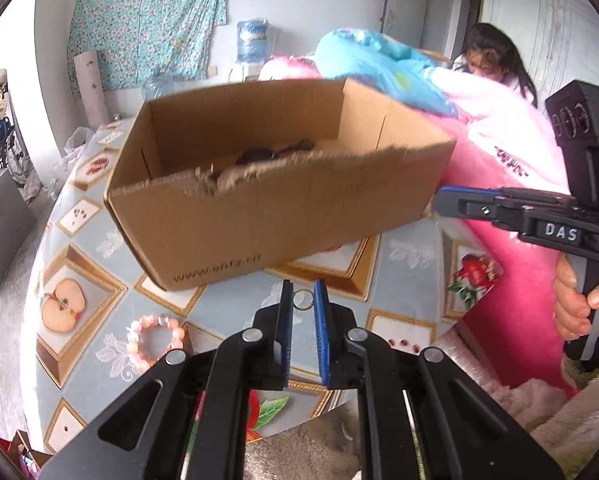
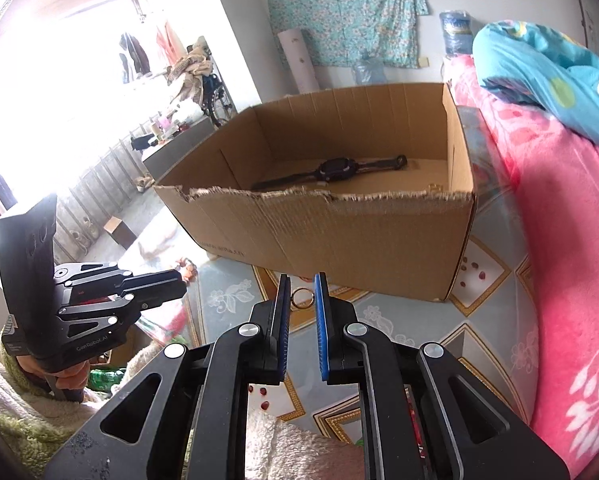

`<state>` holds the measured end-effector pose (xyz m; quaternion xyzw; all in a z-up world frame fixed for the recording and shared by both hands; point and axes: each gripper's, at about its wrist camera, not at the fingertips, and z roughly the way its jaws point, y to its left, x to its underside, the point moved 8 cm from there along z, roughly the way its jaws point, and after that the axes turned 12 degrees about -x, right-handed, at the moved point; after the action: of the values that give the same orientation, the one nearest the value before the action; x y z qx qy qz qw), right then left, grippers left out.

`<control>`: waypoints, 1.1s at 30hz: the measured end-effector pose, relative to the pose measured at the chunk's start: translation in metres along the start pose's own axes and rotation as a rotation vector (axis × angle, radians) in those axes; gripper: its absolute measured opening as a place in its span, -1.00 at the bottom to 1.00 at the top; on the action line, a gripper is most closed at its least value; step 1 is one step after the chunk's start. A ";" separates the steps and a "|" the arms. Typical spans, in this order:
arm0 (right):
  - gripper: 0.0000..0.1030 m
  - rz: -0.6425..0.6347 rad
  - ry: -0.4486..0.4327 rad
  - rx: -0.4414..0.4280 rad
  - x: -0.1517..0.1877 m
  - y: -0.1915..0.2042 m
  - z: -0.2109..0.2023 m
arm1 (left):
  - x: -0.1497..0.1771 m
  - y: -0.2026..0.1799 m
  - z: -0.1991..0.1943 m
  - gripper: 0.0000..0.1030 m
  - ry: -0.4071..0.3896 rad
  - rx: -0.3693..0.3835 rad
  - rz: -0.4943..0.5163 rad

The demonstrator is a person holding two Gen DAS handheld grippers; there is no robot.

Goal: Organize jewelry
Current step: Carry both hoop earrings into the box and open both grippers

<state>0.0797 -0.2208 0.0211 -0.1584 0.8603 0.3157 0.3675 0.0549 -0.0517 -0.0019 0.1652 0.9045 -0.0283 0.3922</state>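
An open cardboard box (image 1: 267, 200) stands on the patterned table; it also shows in the right wrist view (image 2: 339, 232). A black wristwatch (image 2: 331, 174) lies inside it, partly seen in the left wrist view (image 1: 273, 153). A small metal ring (image 1: 303, 300) lies on the table between the tips of my left gripper (image 1: 302, 294), whose jaws stand a little apart around it. The same kind of ring (image 2: 302, 297) shows between the tips of my right gripper (image 2: 302, 290), jaws likewise apart. A pink bead bracelet (image 1: 155, 338) lies left of the left gripper.
The table (image 1: 79, 240) has a fruit-print cloth. A pink blanket (image 2: 559, 240) and blue bundle (image 2: 539, 68) crowd the right side. A person (image 1: 487, 56) sits behind. The other gripper shows at each view's edge, on the right in the left wrist view (image 1: 539, 208) and on the left in the right wrist view (image 2: 99, 300).
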 end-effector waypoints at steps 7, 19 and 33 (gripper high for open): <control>-0.80 -0.065 -0.120 0.001 -0.069 0.000 -0.016 | -0.085 -0.009 -0.017 -0.81 -0.136 0.048 -0.039; -0.77 0.035 0.068 0.040 -0.083 -0.069 0.040 | -0.120 -0.034 0.099 -0.73 0.129 0.101 -0.144; -0.60 0.052 -0.060 0.059 -0.094 -0.060 -0.010 | -0.129 0.010 0.057 -0.29 0.022 0.128 -0.330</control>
<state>0.1687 -0.2688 0.0699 -0.1156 0.8617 0.3043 0.3893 0.1809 -0.0880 0.0521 0.0393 0.9200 -0.1479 0.3609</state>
